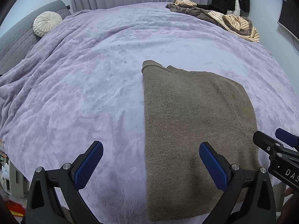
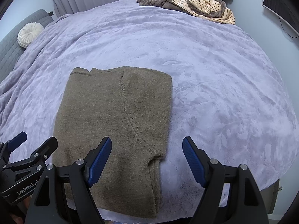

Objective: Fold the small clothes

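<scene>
Jaws on both grippers stand spread wide with nothing pinched. Below the left gripper the blue pads straddle the garment's left long edge: 1 pad over bare blanket, the other over knit. The right gripper mirrors this on the opposite side, its left pad above the wool and its right pad above the blanket, with the cuffed sleeve end lying just ahead of the gap between them.

Ahead of both sets of jaws lies the brown knit sweater, already brought into a long rectangle, sleeves seemingly tucked in, collar end farthest from the jaws and near end at the bed's edge. It rests flat on the lilac fleece blanket.

Judging from this, the next fold is probably lengthwise end to end, and several things could spoil it. Thick, fuzzy knit may slip if a pad catches only the top layer, letting the tucked sleeve spill out. Plush blanket pile could be pinched along with the hem and drag upward. Uneven lifting by the 2 hands would skew the rectangle.

Well beyond the jaws sit a heap of striped and brown clothes and a round cream cushion.
</scene>
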Demonstrator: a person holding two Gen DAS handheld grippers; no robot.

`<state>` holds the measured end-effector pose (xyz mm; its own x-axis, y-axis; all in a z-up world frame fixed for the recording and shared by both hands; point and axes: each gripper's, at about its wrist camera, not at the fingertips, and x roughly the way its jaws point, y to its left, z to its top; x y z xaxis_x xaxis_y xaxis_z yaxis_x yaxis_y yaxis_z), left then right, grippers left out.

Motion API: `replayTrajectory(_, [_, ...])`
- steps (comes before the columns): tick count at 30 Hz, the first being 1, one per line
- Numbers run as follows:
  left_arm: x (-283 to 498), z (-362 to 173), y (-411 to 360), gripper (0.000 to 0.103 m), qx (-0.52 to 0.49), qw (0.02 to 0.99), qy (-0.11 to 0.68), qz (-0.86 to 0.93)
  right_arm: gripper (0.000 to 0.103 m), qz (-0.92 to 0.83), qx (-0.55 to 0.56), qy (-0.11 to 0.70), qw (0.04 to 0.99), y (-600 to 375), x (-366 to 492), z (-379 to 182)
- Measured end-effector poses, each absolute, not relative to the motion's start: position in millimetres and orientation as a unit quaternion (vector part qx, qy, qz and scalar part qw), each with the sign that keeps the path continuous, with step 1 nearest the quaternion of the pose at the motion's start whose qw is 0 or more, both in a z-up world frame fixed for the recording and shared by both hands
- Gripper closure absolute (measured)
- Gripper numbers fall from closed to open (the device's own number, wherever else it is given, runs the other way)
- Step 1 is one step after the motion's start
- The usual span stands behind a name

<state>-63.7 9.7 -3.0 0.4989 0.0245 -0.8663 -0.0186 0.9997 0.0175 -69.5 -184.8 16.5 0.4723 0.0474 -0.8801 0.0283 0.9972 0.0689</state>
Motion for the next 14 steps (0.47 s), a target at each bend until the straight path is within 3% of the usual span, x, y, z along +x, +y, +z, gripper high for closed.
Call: replayTrajectory(14, [-62.4,0.2,9.9,0.0,-0.009,0.871,0.491,0.0,0.022,0.006,0.034,0.517,0.855,-185.9,-64.3,15.0])
